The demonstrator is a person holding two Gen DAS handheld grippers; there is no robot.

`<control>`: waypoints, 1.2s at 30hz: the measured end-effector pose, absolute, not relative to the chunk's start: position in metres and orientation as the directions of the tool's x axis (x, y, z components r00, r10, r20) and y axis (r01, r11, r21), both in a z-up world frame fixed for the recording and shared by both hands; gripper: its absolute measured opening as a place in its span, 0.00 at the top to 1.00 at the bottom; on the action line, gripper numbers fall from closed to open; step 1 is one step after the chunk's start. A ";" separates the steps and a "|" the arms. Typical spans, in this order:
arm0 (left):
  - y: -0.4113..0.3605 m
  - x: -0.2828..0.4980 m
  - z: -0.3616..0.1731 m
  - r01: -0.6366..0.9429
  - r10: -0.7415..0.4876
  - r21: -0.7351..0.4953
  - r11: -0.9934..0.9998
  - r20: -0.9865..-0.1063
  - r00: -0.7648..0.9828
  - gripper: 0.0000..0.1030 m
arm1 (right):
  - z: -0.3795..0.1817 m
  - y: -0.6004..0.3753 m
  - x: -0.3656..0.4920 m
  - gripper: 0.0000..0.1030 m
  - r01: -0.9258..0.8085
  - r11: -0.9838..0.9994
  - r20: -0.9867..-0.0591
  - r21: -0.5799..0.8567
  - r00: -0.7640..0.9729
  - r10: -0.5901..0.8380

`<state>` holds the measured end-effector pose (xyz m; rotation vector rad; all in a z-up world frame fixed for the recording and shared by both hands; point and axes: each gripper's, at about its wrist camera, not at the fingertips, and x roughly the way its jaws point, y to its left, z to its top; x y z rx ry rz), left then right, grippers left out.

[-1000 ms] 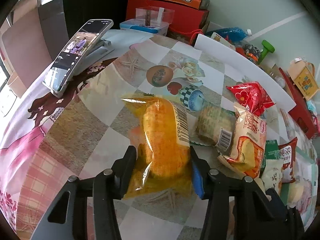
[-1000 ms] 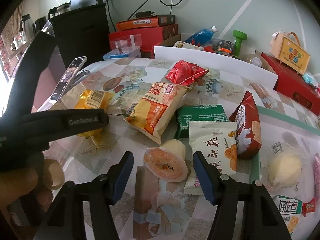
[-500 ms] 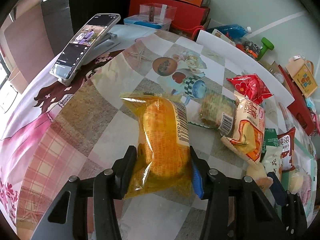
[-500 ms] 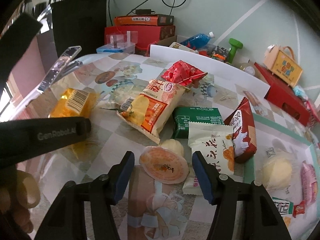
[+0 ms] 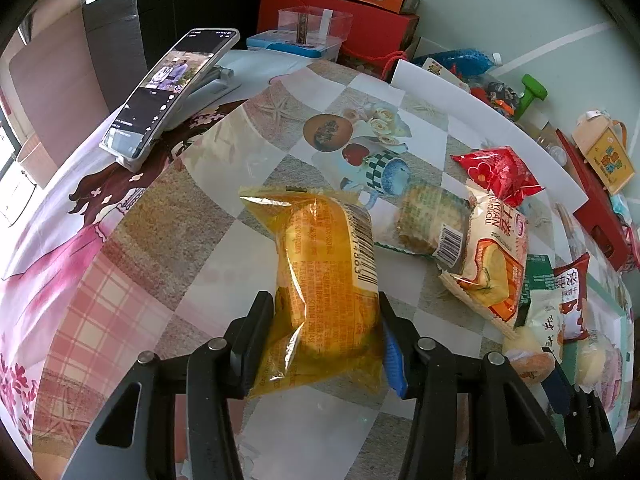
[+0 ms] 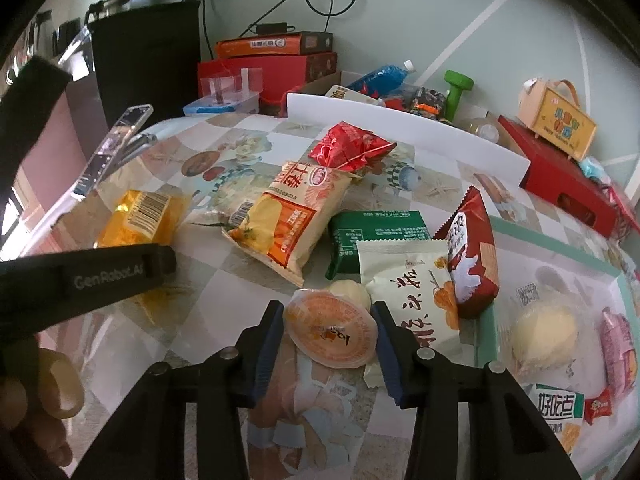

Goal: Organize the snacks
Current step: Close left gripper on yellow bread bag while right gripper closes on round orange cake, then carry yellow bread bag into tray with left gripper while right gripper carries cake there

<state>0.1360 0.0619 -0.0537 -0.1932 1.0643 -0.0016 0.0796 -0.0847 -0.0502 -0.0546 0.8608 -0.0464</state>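
A yellow wrapped bread pack (image 5: 328,264) lies on the patterned tablecloth (image 5: 132,264), and my left gripper (image 5: 324,304) is shut on its near end. The right wrist view shows the same pack (image 6: 136,216) at the left behind the left tool's black body (image 6: 100,276). My right gripper (image 6: 328,312) has its jaws closing on an orange jelly cup (image 6: 330,334), both pads touching the cup's sides. The cup rests on the table beside a pale round sweet (image 6: 352,292).
Loose snacks crowd the middle: an orange-white chip bag (image 6: 296,216), a red pack (image 6: 348,148), a green box (image 6: 376,232), a white pastry pack (image 6: 412,292). A phone on a stand (image 5: 168,92) stands far left. A white board (image 5: 480,112) and red boxes (image 6: 568,184) line the back.
The right gripper's jaws have narrowed around the jelly cup until the pads meet its sides. The left gripper keeps its hold on the yellow pack, almost unmoved.
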 end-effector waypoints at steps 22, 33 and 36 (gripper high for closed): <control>0.056 0.123 -0.022 -0.076 -0.107 -0.178 0.981 -0.829 0.549 0.56 | -0.011 -0.096 0.057 0.54 0.015 1.000 -0.695 0.017 0.719 0.001; 0.050 0.120 -0.014 -0.058 -0.109 -0.172 0.983 -0.815 0.570 0.59 | -0.001 -0.105 0.053 0.54 0.029 0.999 -0.677 0.032 0.736 0.000; 0.050 0.117 -0.008 -0.047 -0.127 -0.189 0.981 -0.803 0.583 0.59 | 0.002 -0.108 0.051 0.54 0.032 0.999 -0.671 0.035 0.741 -0.001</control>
